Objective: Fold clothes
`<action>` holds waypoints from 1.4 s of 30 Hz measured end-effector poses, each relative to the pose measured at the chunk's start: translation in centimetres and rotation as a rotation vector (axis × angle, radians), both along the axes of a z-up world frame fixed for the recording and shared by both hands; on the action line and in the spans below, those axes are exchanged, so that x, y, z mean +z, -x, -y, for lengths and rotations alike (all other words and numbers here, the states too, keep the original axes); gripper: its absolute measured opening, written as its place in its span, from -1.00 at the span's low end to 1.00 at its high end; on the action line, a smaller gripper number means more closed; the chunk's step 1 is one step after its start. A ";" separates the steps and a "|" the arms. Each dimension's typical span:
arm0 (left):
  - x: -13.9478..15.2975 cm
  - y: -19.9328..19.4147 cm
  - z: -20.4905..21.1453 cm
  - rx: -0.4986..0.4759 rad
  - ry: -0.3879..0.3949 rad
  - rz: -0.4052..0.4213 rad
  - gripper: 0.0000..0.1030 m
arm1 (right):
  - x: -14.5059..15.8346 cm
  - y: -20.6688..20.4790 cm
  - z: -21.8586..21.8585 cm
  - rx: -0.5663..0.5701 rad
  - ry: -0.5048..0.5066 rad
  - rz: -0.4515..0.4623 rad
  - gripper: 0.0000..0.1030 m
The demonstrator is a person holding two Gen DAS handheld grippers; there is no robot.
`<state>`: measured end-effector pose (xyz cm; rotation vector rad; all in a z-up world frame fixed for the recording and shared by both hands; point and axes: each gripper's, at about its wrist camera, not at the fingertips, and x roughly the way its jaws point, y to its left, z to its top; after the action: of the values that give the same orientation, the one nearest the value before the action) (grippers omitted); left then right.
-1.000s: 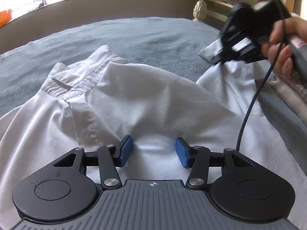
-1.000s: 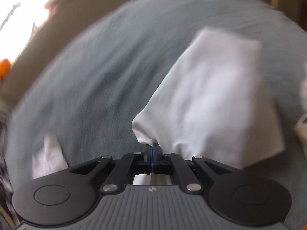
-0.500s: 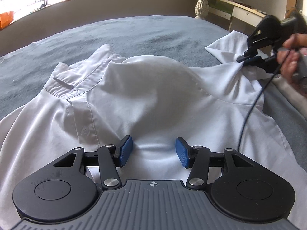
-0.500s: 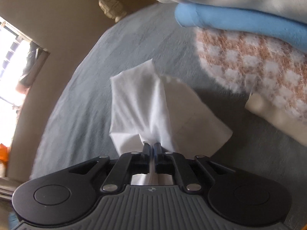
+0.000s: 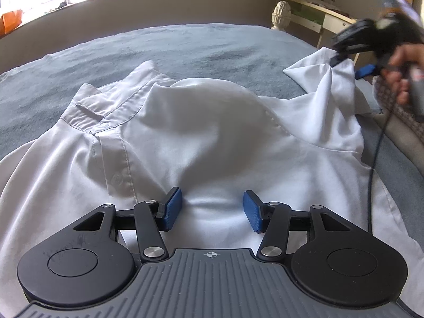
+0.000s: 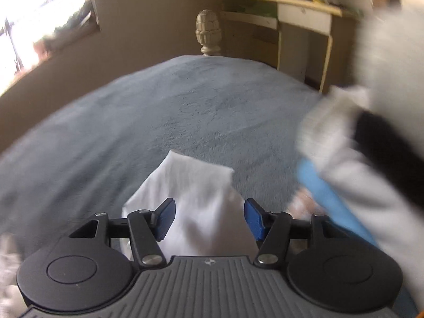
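The white shirt was spread on the grey-blue bed cover, with its collar and buttoned front seen at the left side of the left wrist view. A raised bulge of cloth was formed in the middle of the shirt. One sleeve was lifted at the right side, and its end was seen in the right wrist view, lying between the blue pads.

The left tongs were held half wide above the shirt front; the cloth was seen between the pads but was not pinched by them. The right tongs were being opened at this moment, and the sleeve between the pads was not pressed by them. In the left wrist view the right tongs were carried by a hand near the sleeve.

Blurred folded clothes were seen at the right. A carved bed post and a small shelf were seen behind the bed.
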<state>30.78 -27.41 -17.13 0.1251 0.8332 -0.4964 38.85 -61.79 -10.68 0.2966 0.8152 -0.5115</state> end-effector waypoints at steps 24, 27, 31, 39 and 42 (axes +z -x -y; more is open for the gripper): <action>1.5 -0.9 -3.4 0.148 0.188 -0.143 -0.01 | 12.3 17.0 -9.4 0.588 -0.023 0.421 -0.97; 2.8 -0.8 -6.4 0.212 0.244 -0.165 -0.01 | 12.2 19.1 -14.9 0.905 0.068 0.394 -0.94; 3.8 0.1 -12.6 0.351 0.304 -0.216 0.00 | 9.9 21.4 -20.9 1.135 0.118 0.267 -0.53; 4.7 4.2 -19.5 0.428 0.357 -0.246 0.00 | 9.5 28.3 -23.8 1.173 -0.189 0.126 -0.07; 5.2 5.4 -19.5 0.368 0.381 -0.254 0.00 | 9.8 29.0 -19.8 0.978 -0.542 0.149 0.05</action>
<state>25.39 -7.93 -11.90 -0.4442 0.9681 -0.3178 9.89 -41.95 -0.86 0.3829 0.8376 0.6529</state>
